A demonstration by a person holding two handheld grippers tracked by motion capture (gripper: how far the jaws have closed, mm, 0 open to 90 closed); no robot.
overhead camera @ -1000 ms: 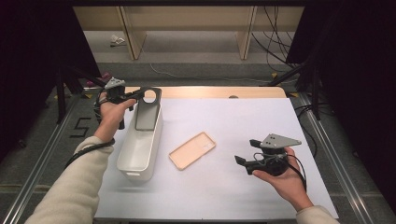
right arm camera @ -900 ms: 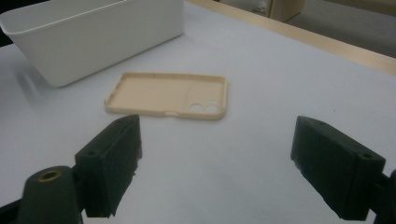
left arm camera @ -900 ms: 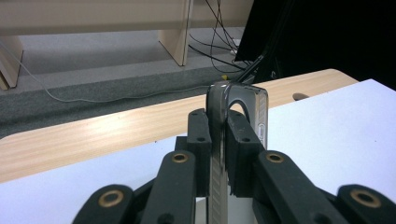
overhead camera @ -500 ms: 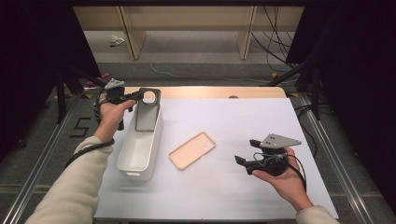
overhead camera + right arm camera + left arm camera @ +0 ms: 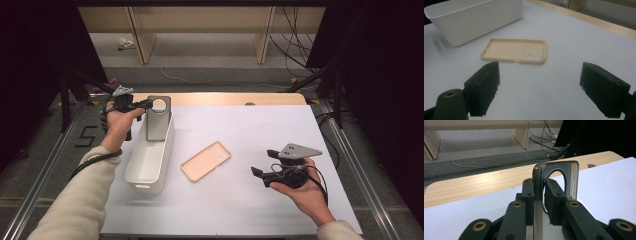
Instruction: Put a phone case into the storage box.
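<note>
- Little has shifted since a second ago: both hands hold their places, and the jaws of our left hand-held gripper [image 5: 539, 202] have just been opening a touch, though the dark grey phone case with a round camera cut-out [image 5: 158, 119] is still pinched between them.
- We read that slackening as the start of a release, with the dark case standing upright at the far end of the white oblong plastic bin [image 5: 149, 159], its lower edge inside.
- Our left hand [image 5: 119, 121] reaches in level from the bin's left side, wrist cocked, forearm stretched along the bench [image 5: 260, 130].
- Our right hand-held gripper [image 5: 264, 173] rests palm-up and wide open, empty, aimed at the beige plastic phone case [image 5: 205, 160] lying flat beside the bin.
</note>
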